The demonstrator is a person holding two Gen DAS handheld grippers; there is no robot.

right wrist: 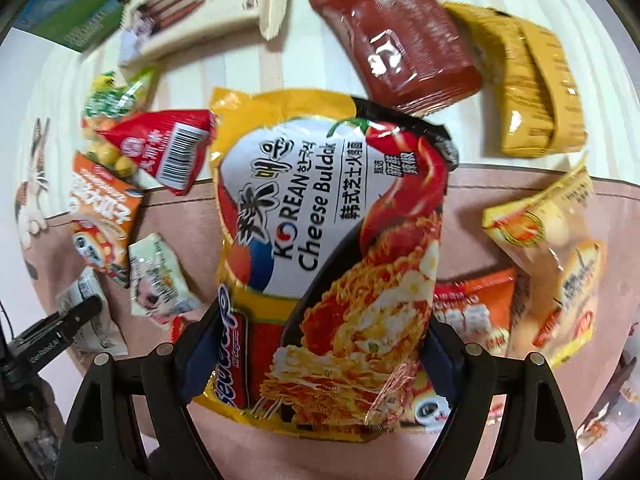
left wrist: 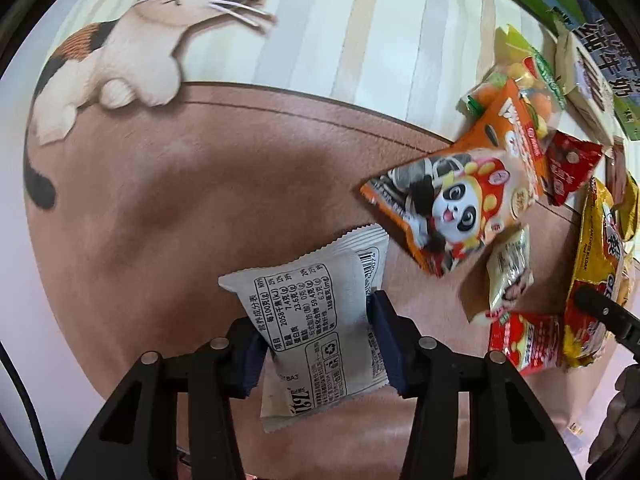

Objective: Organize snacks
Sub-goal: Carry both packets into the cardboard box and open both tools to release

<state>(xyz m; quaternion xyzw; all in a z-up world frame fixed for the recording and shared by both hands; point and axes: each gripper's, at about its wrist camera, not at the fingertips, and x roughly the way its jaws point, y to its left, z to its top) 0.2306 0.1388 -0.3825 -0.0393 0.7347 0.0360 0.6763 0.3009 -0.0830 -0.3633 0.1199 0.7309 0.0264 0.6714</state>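
Both grippers loaded above the cat-print mat; sorting under way.

Left gripper point(left wrist: 320, 344): jaws closed on a white snack packet point(left wrist: 308, 320), pinched at its sides, label side up, held over bare brown mat point(left wrist: 180, 208). Right gripper point(right wrist: 316, 364): jaws closed on the noodle packet point(right wrist: 324, 240), gripped at its lower end, the rest overhanging the loose pile. Panda packet point(left wrist: 456, 216), red sachet point(right wrist: 168, 148) and brown packet point(right wrist: 396, 44) are scattered beyond. Judgement: each packet is best set down flat among its like before release, kept clear of the pile.
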